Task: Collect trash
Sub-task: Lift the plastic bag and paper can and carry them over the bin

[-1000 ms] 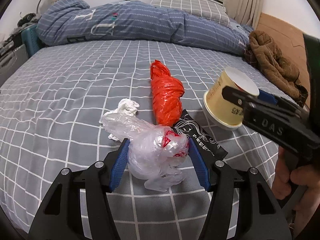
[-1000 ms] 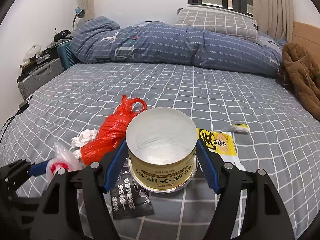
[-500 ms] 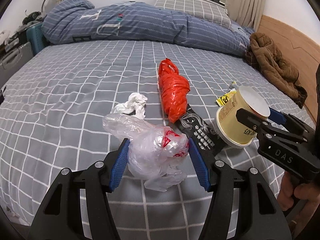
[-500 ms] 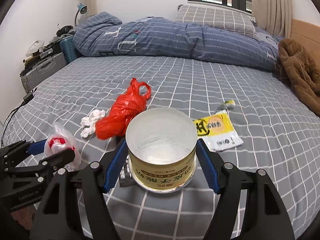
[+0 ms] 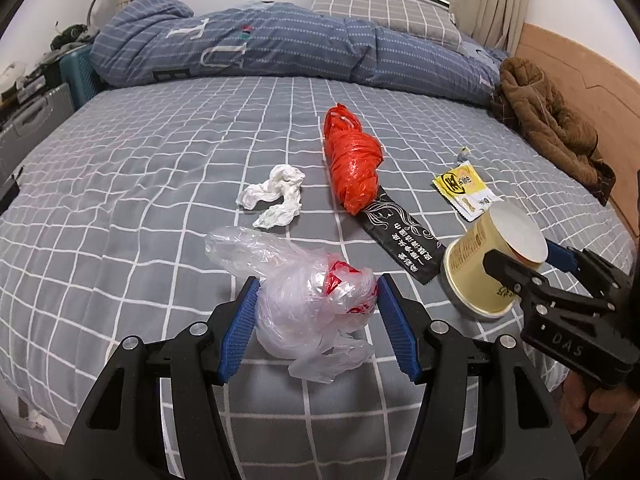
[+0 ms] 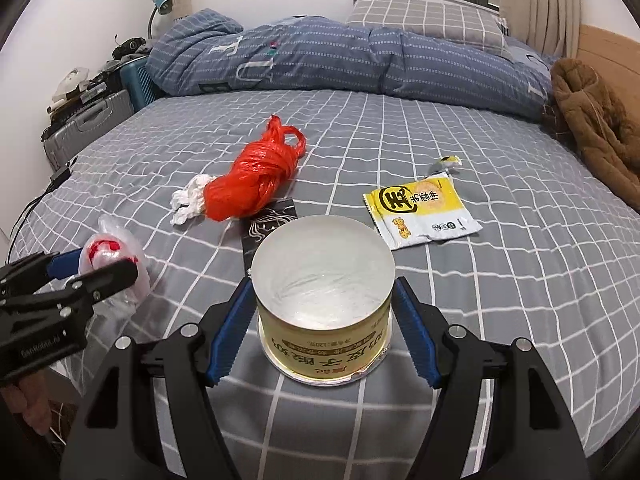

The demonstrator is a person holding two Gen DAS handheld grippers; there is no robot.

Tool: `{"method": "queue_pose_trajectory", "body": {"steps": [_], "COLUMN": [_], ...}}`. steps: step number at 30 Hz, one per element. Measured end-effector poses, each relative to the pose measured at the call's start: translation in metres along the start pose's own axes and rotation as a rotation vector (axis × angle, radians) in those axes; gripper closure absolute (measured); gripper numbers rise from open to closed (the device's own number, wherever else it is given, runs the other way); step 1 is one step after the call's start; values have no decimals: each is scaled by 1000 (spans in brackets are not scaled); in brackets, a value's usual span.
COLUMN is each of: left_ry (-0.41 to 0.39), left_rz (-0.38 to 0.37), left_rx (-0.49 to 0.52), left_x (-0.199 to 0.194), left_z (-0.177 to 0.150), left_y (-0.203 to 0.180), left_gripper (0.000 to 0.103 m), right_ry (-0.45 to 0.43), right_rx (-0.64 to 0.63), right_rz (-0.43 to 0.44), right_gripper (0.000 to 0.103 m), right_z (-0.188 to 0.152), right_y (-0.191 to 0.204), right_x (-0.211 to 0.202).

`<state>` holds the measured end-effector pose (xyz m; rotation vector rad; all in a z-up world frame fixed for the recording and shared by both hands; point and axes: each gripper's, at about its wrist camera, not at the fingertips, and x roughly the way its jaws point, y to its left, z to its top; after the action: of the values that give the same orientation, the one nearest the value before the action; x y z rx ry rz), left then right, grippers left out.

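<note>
My left gripper (image 5: 318,322) is shut on a crumpled clear plastic bag (image 5: 312,308) with red print, held above the near edge of the bed. My right gripper (image 6: 324,328) is shut on a yellow paper cup (image 6: 324,300), bottom end facing the camera; the cup also shows in the left wrist view (image 5: 494,264). On the grey checked bed lie a knotted red plastic bag (image 5: 352,164), a crumpled white tissue (image 5: 276,196), a black wrapper (image 5: 404,240) and a yellow snack packet (image 6: 420,208). A small torn scrap (image 6: 446,162) lies beyond the packet.
A rolled blue duvet (image 5: 280,48) and a pillow (image 5: 384,8) lie at the far side of the bed. A brown jacket (image 5: 548,128) lies at the right by the wooden headboard. Suitcases (image 6: 92,128) stand at the left of the bed.
Both grippers have pulled back toward the near edge of the bed with their loads. The trash left on the bed now looks farther away.
</note>
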<state>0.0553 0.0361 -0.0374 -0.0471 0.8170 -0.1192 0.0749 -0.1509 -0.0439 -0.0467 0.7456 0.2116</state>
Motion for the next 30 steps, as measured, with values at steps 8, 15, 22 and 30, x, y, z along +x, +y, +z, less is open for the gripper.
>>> {"method": "queue_pose_trajectory", "body": {"steps": [8,15,22,30], "left_ry": [-8,-1,2,19], "left_rz": [-4,-11,-17,-14], "left_rx": [3,17,34,34], "left_x": [-16,-27,-40,-53], "left_z": [-8,-20,-34,-53], "left_y": [-4,-14,-23,-26], "left_gripper": [44,44,44,44], "right_ry": [-36,-32,-34,-33], "right_rx": [-1,12,29,41], "right_rz": [-14,-25,-23,-17], "right_gripper": [36,36,36,36], "right_z": [-9,-23,-36,-47], "right_y": [7,9,10,10], "right_x": [-31,-51,-70,-85]}}
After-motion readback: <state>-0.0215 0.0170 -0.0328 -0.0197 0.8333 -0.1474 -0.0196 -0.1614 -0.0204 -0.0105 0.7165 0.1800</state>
